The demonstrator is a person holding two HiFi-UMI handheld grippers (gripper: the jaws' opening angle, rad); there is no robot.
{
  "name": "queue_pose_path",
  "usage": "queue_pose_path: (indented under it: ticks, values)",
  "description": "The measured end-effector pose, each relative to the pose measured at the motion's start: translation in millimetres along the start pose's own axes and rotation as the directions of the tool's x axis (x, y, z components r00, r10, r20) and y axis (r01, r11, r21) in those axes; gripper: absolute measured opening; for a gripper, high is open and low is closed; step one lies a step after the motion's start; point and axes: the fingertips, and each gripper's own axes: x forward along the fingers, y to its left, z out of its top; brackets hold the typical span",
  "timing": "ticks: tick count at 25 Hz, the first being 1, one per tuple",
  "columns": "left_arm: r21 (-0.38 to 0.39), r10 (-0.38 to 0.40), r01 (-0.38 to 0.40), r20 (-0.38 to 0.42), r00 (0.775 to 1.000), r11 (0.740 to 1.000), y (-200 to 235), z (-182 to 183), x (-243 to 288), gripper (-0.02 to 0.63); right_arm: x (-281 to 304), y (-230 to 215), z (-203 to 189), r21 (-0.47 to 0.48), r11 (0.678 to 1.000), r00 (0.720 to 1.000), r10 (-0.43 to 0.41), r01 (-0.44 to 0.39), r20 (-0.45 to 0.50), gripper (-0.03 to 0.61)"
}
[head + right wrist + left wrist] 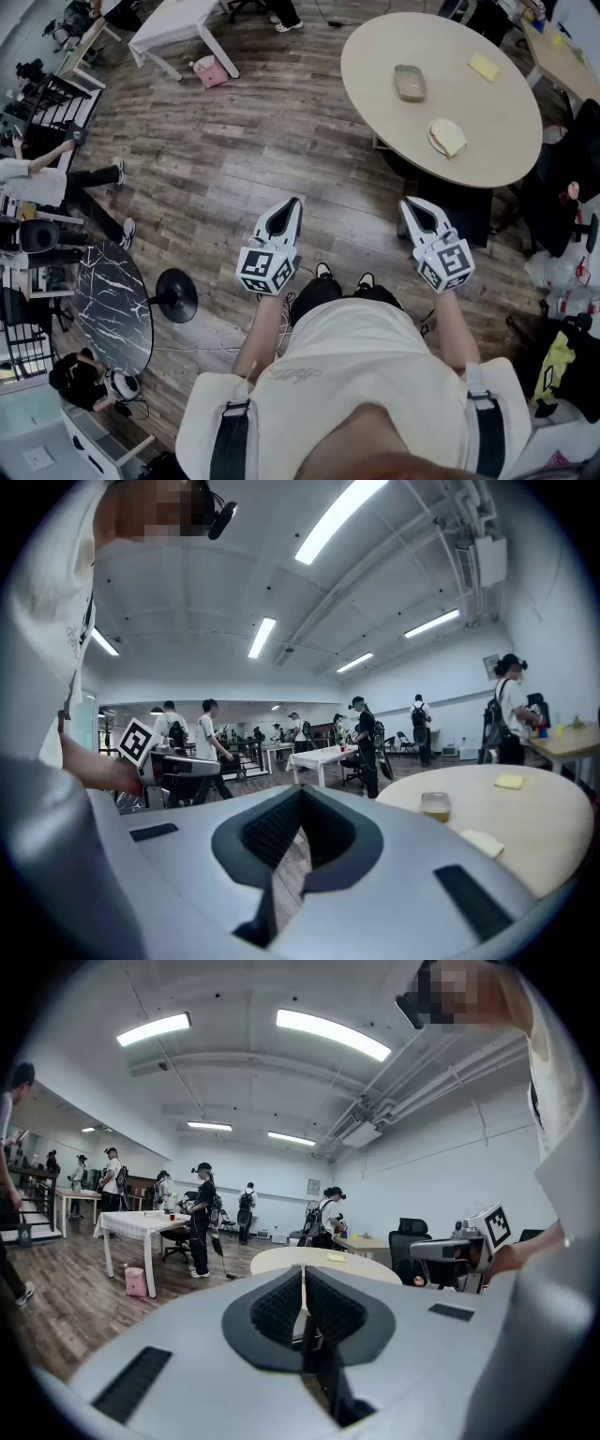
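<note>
Jaws of your left gripper (292, 207) are pressed together with only a hairline seam between the ribbed pads, and nothing sits in them. Your right gripper (411, 207) is the same: its tips meet and it holds nothing. You hold both at waist height over the wood floor (234, 159), side by side and well apart, each pointing forward, with your shoes (323, 272) below and between them. Neither touches anything. Nearest to your jaws is the plate (448, 137) with a pale slice of food on it, lying close to the near edge of the round table (375, 56), ahead of the right gripper and a little to its right, apart from its tips. In the right gripper view that plate shows low at the right, beside the jaws and not in line with them. Further in, about the middle of the table, stands a shallow tub (410, 82), and a yellow pad (484, 67) lies toward the far right edge. From the left gripper the whole table is ahead and off to the right, well apart. Off to your left stand a dark marbled table (112, 305) and a black disc-shaped stand base (176, 295), and a white table (178, 23) with a pink bag (208, 72) beside its leg lies beyond them.
</note>
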Motion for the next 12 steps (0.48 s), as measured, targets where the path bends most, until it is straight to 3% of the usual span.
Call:
queue_pose_path:
  ticks: [12]
  values:
    - [0.005, -0.078, 0.078, 0.011, 0.997, 0.997, 29.0, 12.3, -0.5, 0.028, 21.5, 19.4, 9.0, -0.007, 0.997, 0.997, -0.072, 0.072, 0.004, 0.008]
